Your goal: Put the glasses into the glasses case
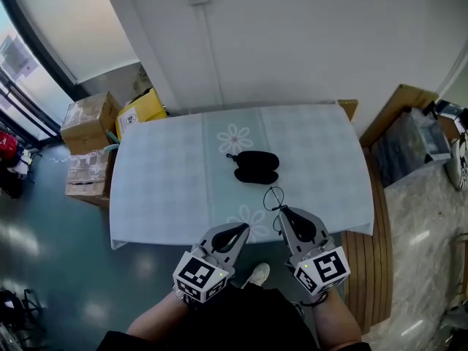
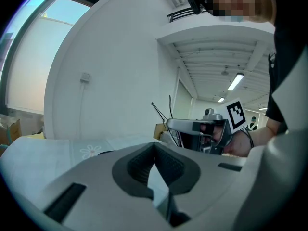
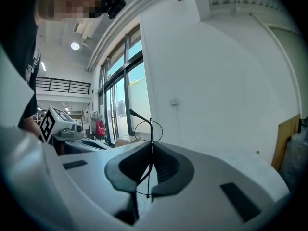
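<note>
You are standing in what is looking like a big lab or industrial office hall, not a home. A small cloth-covered table (image 1: 168,174) is sitting against a plain white wall (image 1: 292,42) on a glossy teal floor (image 1: 44,232). Cardboard boxes (image 1: 89,119) are piling up to your left and wooden boards (image 1: 395,108) are leaning to your right. Behind you, strip lights (image 2: 235,81) are glowing under a high ribbed ceiling (image 2: 211,52), tall windows (image 3: 126,88) are letting in daylight, and an upper-level railing (image 3: 62,86) is running along the far side.

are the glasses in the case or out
Out: the glasses are pinched in the right hand-held gripper, apart from the black glasses case on the table.
</note>
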`<action>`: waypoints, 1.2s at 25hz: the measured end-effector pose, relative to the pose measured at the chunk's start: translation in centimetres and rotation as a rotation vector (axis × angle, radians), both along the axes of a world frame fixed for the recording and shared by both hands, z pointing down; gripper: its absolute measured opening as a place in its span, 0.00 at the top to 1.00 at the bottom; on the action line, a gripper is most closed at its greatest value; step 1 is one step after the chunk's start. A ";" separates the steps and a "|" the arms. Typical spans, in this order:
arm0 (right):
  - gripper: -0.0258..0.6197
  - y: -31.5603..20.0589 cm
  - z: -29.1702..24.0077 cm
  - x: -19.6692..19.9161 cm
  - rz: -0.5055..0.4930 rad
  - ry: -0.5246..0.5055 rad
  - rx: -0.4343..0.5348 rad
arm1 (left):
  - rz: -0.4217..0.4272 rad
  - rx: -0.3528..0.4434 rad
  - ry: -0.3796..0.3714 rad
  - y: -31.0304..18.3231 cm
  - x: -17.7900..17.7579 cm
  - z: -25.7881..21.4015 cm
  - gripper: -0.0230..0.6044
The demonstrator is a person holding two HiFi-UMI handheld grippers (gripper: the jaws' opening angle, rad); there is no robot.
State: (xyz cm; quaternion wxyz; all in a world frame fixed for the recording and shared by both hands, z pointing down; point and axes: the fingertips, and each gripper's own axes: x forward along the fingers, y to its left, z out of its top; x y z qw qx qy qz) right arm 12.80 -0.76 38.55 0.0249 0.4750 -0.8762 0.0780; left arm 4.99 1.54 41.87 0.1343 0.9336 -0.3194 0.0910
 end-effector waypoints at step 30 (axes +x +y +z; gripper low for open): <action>0.91 -14.5 7.7 -2.5 -0.149 0.192 -0.138 | 0.106 -0.077 0.004 -8.5 -1.3 4.1 0.92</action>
